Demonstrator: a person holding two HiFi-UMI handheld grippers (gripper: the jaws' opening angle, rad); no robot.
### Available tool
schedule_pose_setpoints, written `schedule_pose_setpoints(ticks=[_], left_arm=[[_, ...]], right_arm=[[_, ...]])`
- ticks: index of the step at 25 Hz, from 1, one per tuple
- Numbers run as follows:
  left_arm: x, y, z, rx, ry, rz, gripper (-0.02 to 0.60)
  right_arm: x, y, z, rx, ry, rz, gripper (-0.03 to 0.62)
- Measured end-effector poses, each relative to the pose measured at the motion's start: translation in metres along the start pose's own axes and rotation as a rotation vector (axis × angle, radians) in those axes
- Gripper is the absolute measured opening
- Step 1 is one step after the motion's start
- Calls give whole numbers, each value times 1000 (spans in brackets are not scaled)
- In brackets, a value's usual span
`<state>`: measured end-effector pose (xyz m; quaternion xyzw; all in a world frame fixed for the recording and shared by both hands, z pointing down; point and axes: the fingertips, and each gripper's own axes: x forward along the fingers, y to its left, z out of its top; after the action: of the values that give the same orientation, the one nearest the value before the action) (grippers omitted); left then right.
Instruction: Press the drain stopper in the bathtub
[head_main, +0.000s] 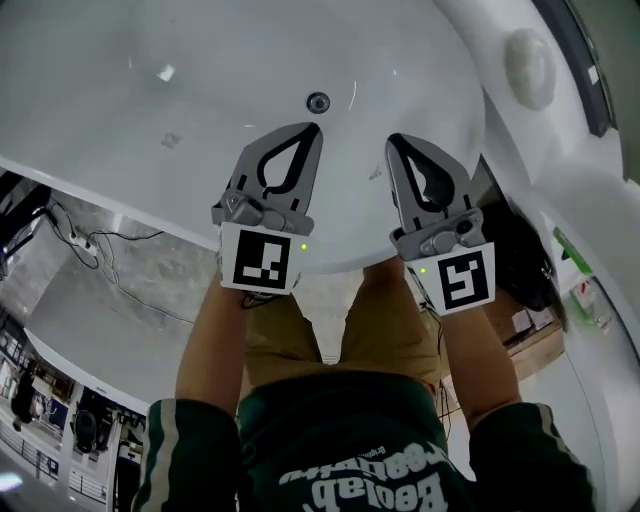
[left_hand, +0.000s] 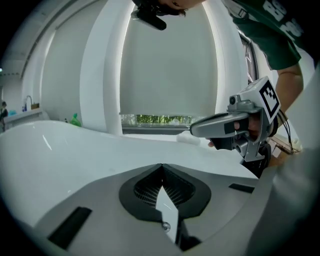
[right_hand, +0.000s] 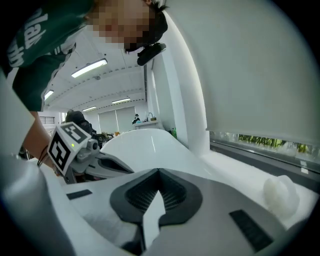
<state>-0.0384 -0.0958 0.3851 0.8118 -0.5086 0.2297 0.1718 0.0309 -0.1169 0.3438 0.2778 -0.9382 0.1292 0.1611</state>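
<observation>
While the drain stopper (head_main: 318, 101) in the bathtub (head_main: 150, 110) waits, apparently unpressed, the task looks unstarted.
Left gripper (head_main: 312, 130) and right gripper (head_main: 396, 142) hover near it, jaws pressed together, empty.

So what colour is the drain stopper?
Drain stopper: dark, with a silvery rim; clearest in the head view.

Drain stopper (head_main: 318, 101): small round disc, dark centre, metallic ring; lies flat, set flush in the tub floor.
Bathtub (head_main: 150, 110): white, glossy, curved basin with a rounded rim.
</observation>
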Motion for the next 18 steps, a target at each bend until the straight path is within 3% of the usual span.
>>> schedule_pose_setpoints(ticks=[3,9,18], left_arm=[[30,4,-46,-48,57,-19,8],[75,18,-121,-19,164,-10,8],[120,3,-202,-6,266,-72,8]], right_arm=[[16,-5,-22,-14,20,18,15],[51,-16,-63,6,18,57,15],[85,-27,-134,-23,74,118,15]])
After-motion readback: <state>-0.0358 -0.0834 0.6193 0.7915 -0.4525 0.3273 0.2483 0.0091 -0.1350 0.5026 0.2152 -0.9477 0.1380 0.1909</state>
